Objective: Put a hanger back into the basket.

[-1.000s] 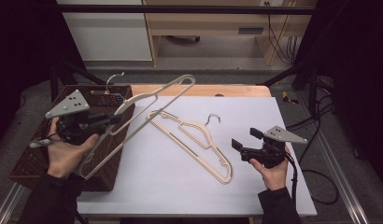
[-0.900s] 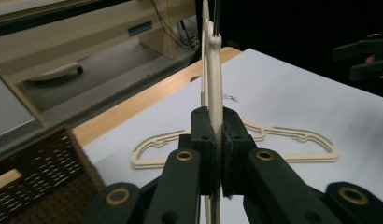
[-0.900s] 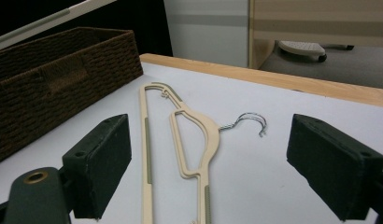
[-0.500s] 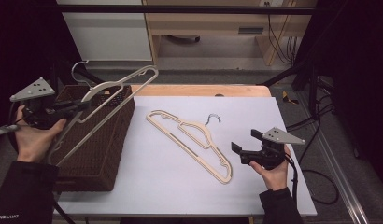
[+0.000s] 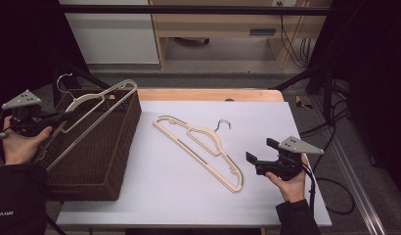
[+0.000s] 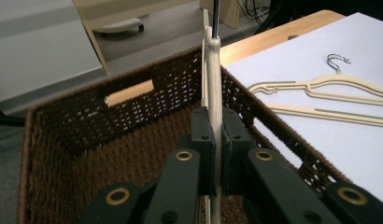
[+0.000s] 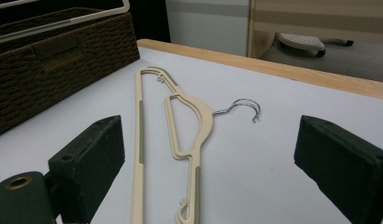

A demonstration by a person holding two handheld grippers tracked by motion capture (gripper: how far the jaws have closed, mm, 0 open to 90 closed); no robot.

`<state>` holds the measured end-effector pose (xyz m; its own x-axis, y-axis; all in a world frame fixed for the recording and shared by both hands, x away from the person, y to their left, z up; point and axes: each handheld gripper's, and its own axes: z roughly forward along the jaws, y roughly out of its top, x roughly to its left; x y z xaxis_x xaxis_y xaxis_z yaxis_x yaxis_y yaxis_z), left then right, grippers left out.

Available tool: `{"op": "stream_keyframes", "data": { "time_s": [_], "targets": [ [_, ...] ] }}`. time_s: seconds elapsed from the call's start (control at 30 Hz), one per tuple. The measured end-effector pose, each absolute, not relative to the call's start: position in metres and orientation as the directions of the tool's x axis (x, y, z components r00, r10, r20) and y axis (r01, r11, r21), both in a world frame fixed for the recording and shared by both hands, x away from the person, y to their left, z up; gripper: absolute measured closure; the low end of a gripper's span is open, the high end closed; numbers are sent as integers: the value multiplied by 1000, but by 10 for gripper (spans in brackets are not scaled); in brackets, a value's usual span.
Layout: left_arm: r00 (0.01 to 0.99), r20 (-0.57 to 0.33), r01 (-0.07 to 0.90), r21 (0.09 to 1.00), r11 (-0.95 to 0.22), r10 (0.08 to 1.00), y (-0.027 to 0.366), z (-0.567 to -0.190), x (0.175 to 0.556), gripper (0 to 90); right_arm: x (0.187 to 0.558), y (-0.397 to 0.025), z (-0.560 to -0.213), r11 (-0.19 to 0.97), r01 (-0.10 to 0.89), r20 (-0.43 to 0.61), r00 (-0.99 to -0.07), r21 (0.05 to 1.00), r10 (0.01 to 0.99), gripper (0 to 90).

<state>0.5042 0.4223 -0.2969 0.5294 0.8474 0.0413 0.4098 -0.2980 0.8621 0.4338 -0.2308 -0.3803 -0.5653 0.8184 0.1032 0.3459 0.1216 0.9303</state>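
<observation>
A cream plastic hanger [image 5: 97, 104] with a metal hook hangs tilted over the brown wicker basket [image 5: 118, 147] at the table's left. My left gripper [image 5: 65, 116] is shut on its lower bar. In the left gripper view the jaws [image 6: 216, 140] pinch the hanger [image 6: 213, 65] edge-on above the basket's inside [image 6: 87, 140]. A second cream hanger [image 5: 203, 147] lies flat in the middle of the white table. My right gripper [image 5: 253, 161] stands open just right of its lower end. In the right gripper view that hanger [image 7: 182, 126] lies ahead between the spread jaws [image 7: 208, 158].
The white tabletop [image 5: 179, 200] has a wooden strip [image 5: 208, 94] along its far edge. Black frame bars cross overhead and at the sides. Cables [image 5: 330, 127] trail on the floor to the right. A pale cabinet [image 5: 110, 34] stands beyond the table.
My left gripper has carried its hanger leftward from above the table to above the basket. The right gripper and the flat hanger have stayed put.
</observation>
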Motion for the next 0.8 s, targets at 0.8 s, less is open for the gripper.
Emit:
{"op": "stream_keyframes", "data": {
  "time_s": [0.8],
  "targets": [
    [505, -12, 568, 757, -322, 863, 429, -363, 513, 856, 434, -228, -382, 128, 339, 95, -570, 932, 816, 94]
  ]
}}
